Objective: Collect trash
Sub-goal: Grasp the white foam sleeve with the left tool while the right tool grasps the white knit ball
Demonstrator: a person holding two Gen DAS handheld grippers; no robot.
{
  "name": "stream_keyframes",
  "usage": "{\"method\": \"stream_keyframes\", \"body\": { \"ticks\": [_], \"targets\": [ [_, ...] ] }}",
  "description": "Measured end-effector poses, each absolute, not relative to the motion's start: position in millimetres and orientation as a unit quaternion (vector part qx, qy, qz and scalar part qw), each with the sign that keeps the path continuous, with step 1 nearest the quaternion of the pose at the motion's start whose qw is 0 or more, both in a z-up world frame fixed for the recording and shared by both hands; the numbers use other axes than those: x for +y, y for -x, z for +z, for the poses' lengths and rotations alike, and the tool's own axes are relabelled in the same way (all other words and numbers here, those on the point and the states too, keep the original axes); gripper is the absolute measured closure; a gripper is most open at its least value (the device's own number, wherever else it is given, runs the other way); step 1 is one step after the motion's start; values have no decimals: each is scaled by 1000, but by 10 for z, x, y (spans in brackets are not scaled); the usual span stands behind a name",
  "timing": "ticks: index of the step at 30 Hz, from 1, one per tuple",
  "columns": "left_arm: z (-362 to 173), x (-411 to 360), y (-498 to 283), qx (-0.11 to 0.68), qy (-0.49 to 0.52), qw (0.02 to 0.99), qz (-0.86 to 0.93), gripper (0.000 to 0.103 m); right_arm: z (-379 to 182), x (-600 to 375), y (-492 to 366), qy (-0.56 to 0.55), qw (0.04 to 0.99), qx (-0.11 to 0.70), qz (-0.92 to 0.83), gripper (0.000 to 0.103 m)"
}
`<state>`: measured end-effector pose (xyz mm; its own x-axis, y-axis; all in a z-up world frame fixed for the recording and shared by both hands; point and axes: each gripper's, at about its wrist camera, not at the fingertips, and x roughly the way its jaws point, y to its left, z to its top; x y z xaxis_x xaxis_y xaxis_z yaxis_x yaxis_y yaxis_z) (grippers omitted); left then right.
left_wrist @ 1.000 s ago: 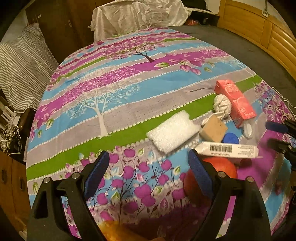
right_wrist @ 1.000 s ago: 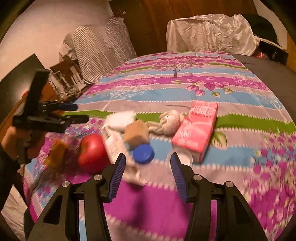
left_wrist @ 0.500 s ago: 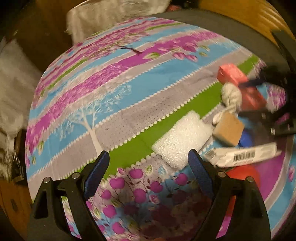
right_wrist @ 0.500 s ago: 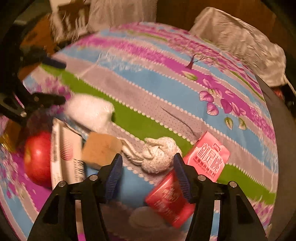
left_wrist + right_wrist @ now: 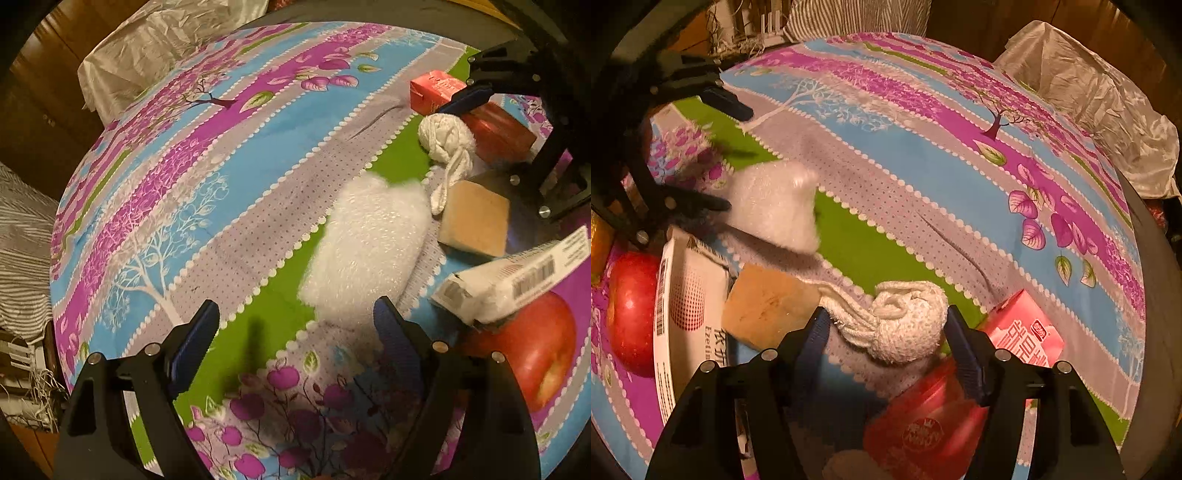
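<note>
1. Left wrist view: my left gripper [image 5: 291, 328] stands wide with nothing between its jaws. The white foam pad [image 5: 369, 254] lies just ahead at about one o'clock, its near end beside my right-hand pad [image 5: 384, 328]. Its long axis runs from five o'clock up to twelve, so I judge I must shift toward three o'clock to straddle it across the short side.

2. Same view, further off at two o'clock: the tan block [image 5: 474, 225], the knotted white cloth [image 5: 447, 138] and the red carton [image 5: 476, 110], with my right gripper [image 5: 491, 140] over them. At three o'clock a white box [image 5: 517, 273] with a barcode rests on a red apple [image 5: 535, 350]; its small print is too blurred to read.

3. Right wrist view: my right gripper [image 5: 886, 336] has just been opening and stands moderately wide. The knotted white cloth [image 5: 905, 321] sits between the jaws; I cannot tell whether the pads touch it. Its tail trails toward nine o'clock, across the gap. This hand is clearly the nearer one to the cloth.

4. Same view, writing: the red carton [image 5: 1023, 332] at four o'clock bears white Chinese characters I cannot make out. The white box [image 5: 690, 306] at nine o'clock shows a barcode, a red dotted patch, and letters beginning "Ez".

5. All of it lies on the flowered cloth of the desk [image 5: 923, 155].
</note>
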<state>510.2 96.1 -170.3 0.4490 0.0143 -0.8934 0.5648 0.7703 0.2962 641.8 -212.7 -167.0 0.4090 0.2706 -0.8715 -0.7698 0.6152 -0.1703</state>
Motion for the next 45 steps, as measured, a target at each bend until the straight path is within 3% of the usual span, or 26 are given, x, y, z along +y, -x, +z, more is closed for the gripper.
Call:
{"method": "stream_keyframes", "body": {
  "ticks": [19, 31, 35, 38, 39, 40, 45],
  "targets": [
    [-1650, 916, -5522, 504, -161, 829, -179, 20, -1701, -2177, -6536, 249, 796, 432, 344, 35],
    [-1857, 578, -5558, 530, -197, 797, -212, 21, -1734, -2157, -6580, 247, 796, 432, 344, 33],
    [-1939, 575, -5578, 542, -190, 791, -211, 38, -1739, -2165, -6587, 240, 799, 429, 345, 33],
    [-1908, 546, -5551, 532, -184, 800, -209, 46, -1737, -2168, -6593, 240, 806, 423, 337, 46],
    [-1901, 543, -5546, 528, -185, 804, -202, 47, -1730, -2180, -6587, 239, 811, 420, 331, 59],
    [-1886, 558, -5545, 524, -183, 809, -195, 48, -1717, -2203, -6599, 235, 815, 417, 326, 64],
    [-1670, 620, -5444, 491, -172, 839, -157, 48, -1616, -2324, -6545, 197, 840, 396, 314, 68]
  ]
}}
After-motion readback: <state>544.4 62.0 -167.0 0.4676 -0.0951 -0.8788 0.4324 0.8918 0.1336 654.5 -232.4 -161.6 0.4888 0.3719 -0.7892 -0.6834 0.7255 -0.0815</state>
